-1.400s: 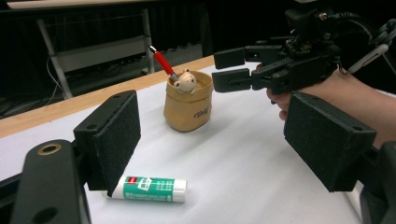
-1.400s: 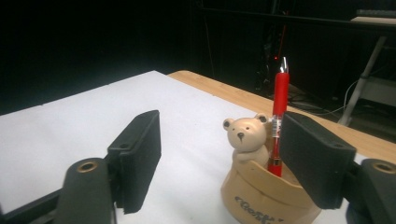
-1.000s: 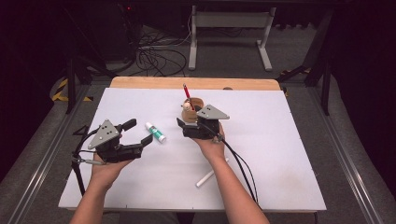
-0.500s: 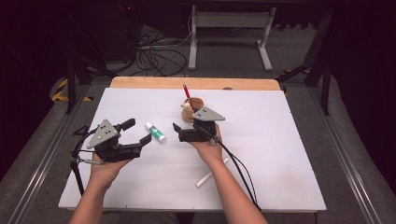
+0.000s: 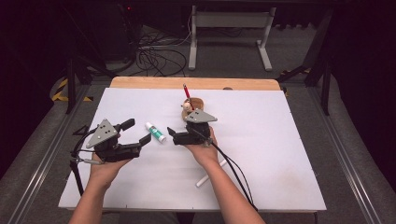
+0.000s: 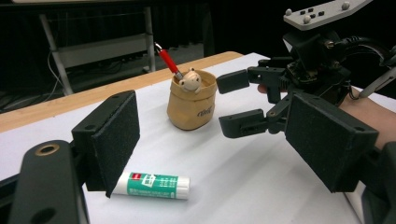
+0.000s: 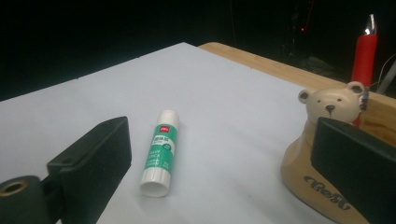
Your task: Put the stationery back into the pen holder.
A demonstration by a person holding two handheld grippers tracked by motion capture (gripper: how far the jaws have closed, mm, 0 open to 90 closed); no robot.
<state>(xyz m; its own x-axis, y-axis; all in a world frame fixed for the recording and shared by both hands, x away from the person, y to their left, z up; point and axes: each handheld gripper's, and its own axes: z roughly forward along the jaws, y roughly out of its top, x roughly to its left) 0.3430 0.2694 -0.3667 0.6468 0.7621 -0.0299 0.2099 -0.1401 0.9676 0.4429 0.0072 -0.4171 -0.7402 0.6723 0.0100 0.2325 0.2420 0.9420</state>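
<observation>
On the white table cover [image 5: 280, 154], a green-and-white glue stick [image 5: 155, 132] lay flat between the two hand-held grippers, touched by neither. The left gripper [image 5: 139, 132], held in the person's left hand [image 5: 105, 163] at the near left of the table, pointed toward the stick with its jaws standing wide apart and nothing between them; seen along that gripper's own jaws, the glue stick [image 6: 154, 185] rested on the cover just beyond the pad at the left of that view, its length crossing the frame. The right gripper [image 5: 172, 134], held in the right hand [image 5: 203, 151] near the table's middle, also had its jaws apart after they had just been opening and closing slightly, with nothing gripped; in the right gripper view the glue stick [image 7: 159, 151] lay just beyond the pad at the left of the frame, its white cap end nearest the camera, apart from the pads. Just behind the right gripper stood a tan pen pot [image 5: 196, 103] bearing a small bear figure [image 7: 331, 106] on its rim and holding a red pen [image 5: 187, 93] upright at a slight tilt; the pot [image 6: 192, 108] stood well clear of the glue stick and close beside the right gripper's jaws. A white marker [image 5: 210, 175] lay on the cover near the person's right forearm, behind both grippers, toward the table's near edge.
</observation>
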